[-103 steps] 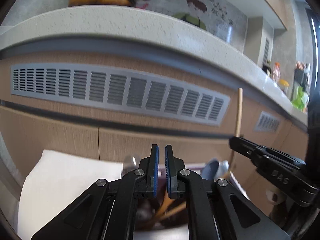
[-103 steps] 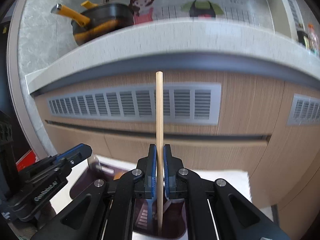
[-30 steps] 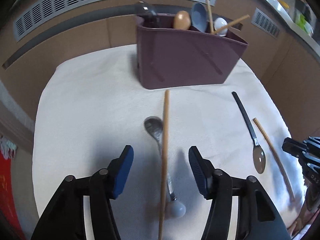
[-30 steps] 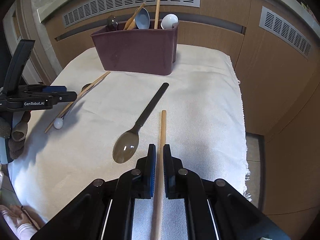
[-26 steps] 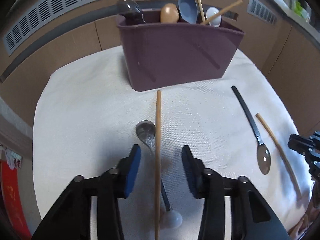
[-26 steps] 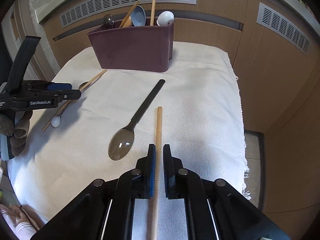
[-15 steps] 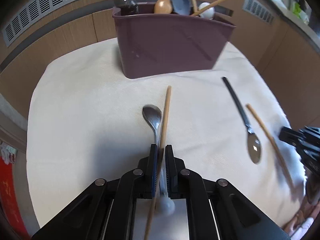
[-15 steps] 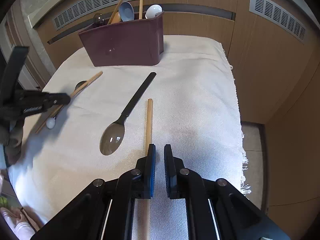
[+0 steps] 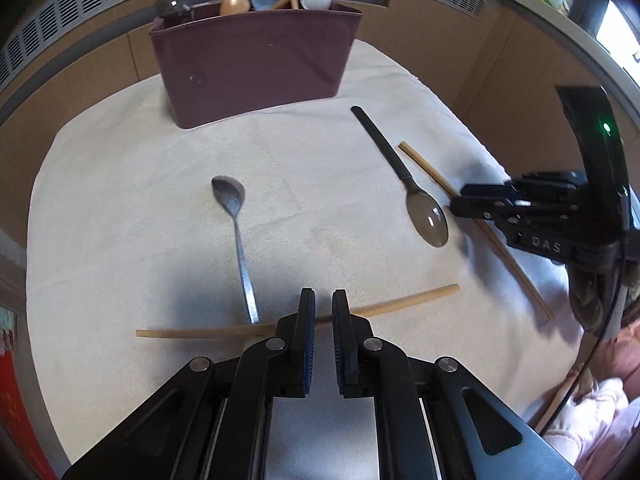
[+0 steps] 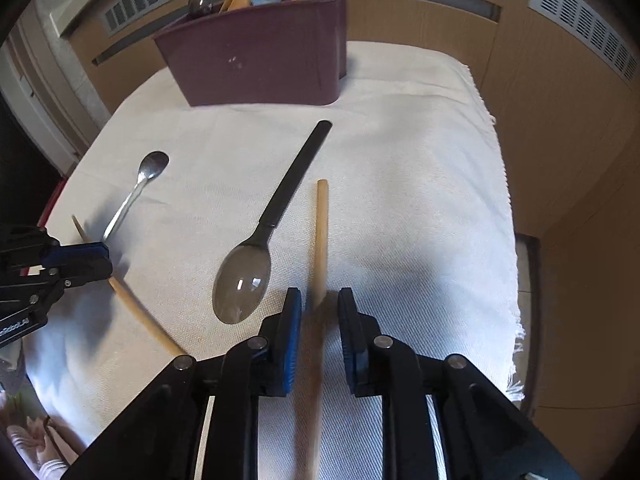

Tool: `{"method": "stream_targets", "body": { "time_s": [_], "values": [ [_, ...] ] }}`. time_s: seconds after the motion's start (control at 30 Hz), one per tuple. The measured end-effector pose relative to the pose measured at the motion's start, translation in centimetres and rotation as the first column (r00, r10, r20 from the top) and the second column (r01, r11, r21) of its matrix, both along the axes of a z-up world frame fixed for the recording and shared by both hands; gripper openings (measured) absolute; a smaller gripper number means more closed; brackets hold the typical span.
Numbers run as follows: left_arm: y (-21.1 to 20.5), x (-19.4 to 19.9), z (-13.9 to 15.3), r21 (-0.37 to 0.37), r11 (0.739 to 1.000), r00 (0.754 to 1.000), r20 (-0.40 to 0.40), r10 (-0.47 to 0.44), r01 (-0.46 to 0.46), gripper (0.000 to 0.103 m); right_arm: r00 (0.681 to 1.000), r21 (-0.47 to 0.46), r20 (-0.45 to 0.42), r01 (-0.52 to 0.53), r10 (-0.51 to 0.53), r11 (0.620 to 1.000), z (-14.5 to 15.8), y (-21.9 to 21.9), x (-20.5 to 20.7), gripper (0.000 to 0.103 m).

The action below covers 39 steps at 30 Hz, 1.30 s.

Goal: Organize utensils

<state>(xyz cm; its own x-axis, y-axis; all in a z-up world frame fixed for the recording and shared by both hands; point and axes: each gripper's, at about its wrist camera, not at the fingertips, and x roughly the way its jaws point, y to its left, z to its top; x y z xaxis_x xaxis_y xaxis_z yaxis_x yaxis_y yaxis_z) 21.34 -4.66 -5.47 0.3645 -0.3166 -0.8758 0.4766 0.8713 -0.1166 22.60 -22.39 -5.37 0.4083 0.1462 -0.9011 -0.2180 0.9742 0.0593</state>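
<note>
A maroon utensil holder [image 9: 260,68] [image 10: 260,60] with several spoons and chopsticks stands at the back of the white cloth [image 9: 120,160]. My left gripper [image 9: 323,308] [image 10: 106,260] hovers low, its jaws opening from a narrow slit with nothing between them. One wooden chopstick [image 9: 400,304] [image 10: 136,312] lies crosswise just under its tips, over the handle of a metal spoon [image 9: 240,240] [image 10: 136,192]. My right gripper [image 10: 319,304] [image 9: 460,202] straddles a second chopstick [image 10: 321,232] [image 9: 428,168]. Its jaws are opening and the pads stand clear of the stick. A black-handled spoon [image 10: 288,188] [image 9: 384,144] lies beside it.
The cloth-covered table ends in a fringed edge [image 10: 516,332] on the right. Wooden cabinet fronts with grey vents [image 10: 580,20] close off the back and right. A person's hand [image 9: 588,300] and pink sleeve [image 9: 592,420] show behind the right gripper.
The left jaws closed on the chopstick, which then swung from lengthwise to crosswise under the tips. The right jaws, earlier shut on their chopstick, have parted from it and come lower.
</note>
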Motion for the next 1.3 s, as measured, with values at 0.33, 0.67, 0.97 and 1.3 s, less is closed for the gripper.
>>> {"method": "stream_targets", "body": {
  "time_s": [0.33,0.67,0.97,1.3],
  "values": [
    [0.6,-2.4,0.3,0.122,0.982,0.989,0.032,-0.148,0.143,0.059,1.000,0.042,-0.013,-0.006,0.006,0.999,0.3,-1.0,-1.1,0.007],
    [5.1,1.3,1.2,-0.041,0.990,0.991,-0.008,0.133,-0.133,0.065,1.000,0.078,0.006,0.015,-0.015,0.997,0.5,-1.8,-2.3,0.007],
    [4.6,0.9,1.6,0.011,0.996,0.996,0.011,0.090,-0.090,0.065,0.999,0.093,0.015,0.036,-0.038,0.995,0.5,-2.3,-2.8,0.007],
    [5.9,-3.4,-0.6,-0.087,0.972,0.971,0.084,0.225,-0.217,0.056,0.995,0.110,0.048,0.082,-0.088,0.991,0.9,-2.4,-3.2,0.008]
  ]
}}
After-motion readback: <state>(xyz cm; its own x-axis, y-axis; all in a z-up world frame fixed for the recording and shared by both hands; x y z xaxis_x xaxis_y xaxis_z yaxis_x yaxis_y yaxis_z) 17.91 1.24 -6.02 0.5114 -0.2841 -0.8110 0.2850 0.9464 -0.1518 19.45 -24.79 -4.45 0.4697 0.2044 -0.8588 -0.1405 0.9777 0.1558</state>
